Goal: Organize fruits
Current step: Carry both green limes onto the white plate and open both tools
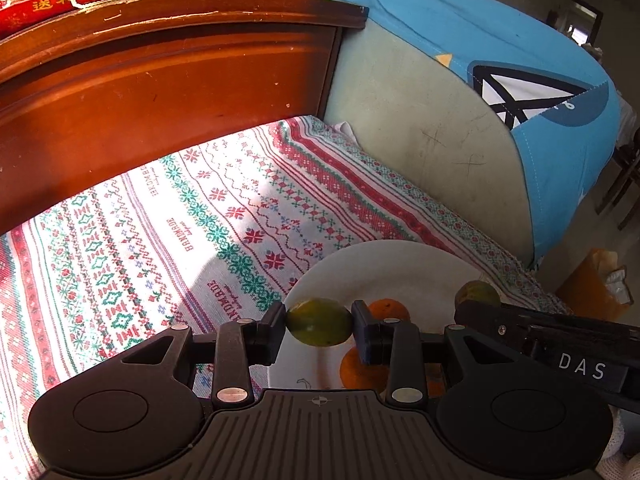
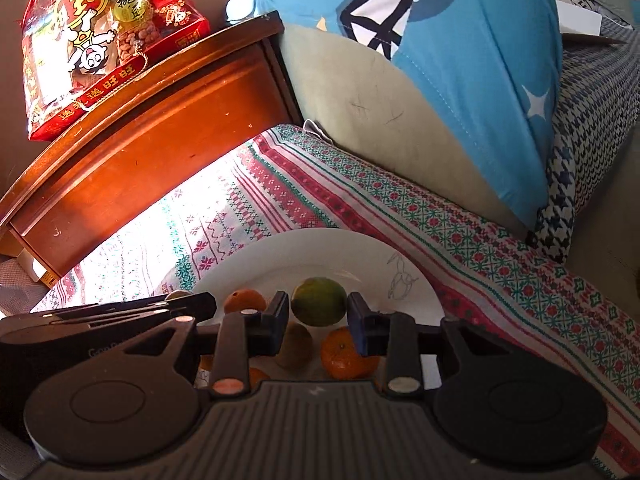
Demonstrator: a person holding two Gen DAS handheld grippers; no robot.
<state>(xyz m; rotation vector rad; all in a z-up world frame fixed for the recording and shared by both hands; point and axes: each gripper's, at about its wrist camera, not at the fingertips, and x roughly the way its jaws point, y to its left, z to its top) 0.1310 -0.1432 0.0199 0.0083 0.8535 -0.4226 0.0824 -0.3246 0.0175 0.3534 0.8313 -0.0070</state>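
Fruit is mostly gathered on the plate (image 2: 360,248) already – oranges (image 2: 346,354) (and a kiwi (image 2: 296,344)) – while each gripper, left (image 1: 319,326) and right (image 2: 319,312), hangs above it, jaws pinching a green citrus (image 1: 319,322) not yet released.

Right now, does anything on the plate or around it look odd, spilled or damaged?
Nothing is spilled or broken. The fruit sits on the round white plate, and each gripper holds a green citrus fruit above it. One oddity: a pencil-like scribble marks the plate's rim. The wooden cabinet shows small scuffs.
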